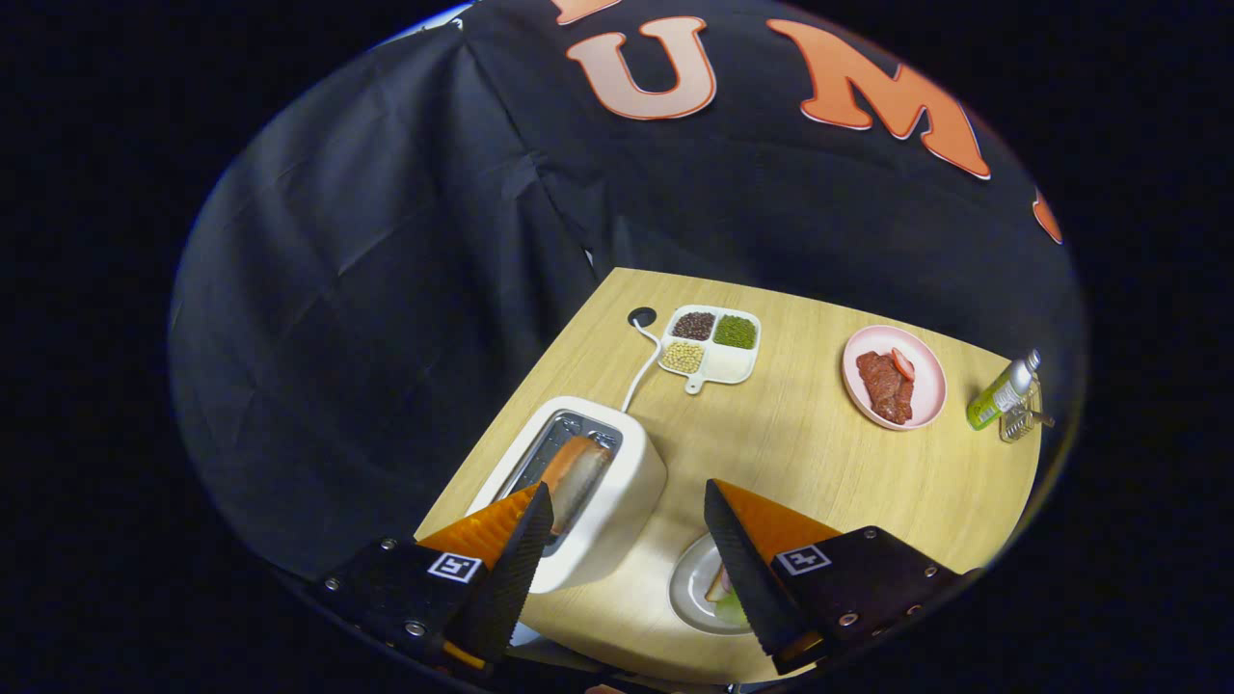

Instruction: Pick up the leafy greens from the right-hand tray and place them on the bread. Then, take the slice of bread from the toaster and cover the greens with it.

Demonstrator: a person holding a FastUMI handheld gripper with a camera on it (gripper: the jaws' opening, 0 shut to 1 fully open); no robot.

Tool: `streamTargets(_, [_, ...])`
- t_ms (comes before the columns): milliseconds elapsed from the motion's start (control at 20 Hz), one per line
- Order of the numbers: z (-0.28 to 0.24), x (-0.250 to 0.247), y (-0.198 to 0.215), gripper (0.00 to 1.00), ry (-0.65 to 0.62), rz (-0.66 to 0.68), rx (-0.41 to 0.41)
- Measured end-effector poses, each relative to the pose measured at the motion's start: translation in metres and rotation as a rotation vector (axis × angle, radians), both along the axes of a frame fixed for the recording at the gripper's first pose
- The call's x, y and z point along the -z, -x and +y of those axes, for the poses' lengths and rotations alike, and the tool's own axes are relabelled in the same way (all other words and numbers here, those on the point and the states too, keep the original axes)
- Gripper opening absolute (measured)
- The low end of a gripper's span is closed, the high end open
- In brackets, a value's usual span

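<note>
The gripper (627, 506) hangs above the wooden table (819, 453), its 2 fingers spread apart and grasping nothing. 1 bread slice (576, 472) stands in the white toaster (578, 492), just ahead of the left finger. 1 grey plate (689, 588) holds greens (partly hidden by the right finger). Beyond sit 1 divided tray (711, 345), 1 pink plate (895, 376) and 1 bottle (1003, 390).

White toaster (598, 501), pale wood table (819, 463), pink plate (925, 386) of red meat (885, 386), green bottle (998, 397).
</note>
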State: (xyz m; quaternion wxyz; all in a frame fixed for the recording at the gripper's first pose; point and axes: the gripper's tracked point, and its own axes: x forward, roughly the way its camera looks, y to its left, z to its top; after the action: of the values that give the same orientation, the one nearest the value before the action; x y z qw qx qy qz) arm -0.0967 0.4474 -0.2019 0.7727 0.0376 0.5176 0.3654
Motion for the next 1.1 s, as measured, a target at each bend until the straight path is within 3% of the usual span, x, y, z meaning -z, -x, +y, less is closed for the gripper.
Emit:
streamTargets(500, [0.050,0.029,0.014,0.91,0.145,0.159,0.012])
streamTargets(1100, [0.058,0.070,0.034,0.54,0.338,0.267,0.059])
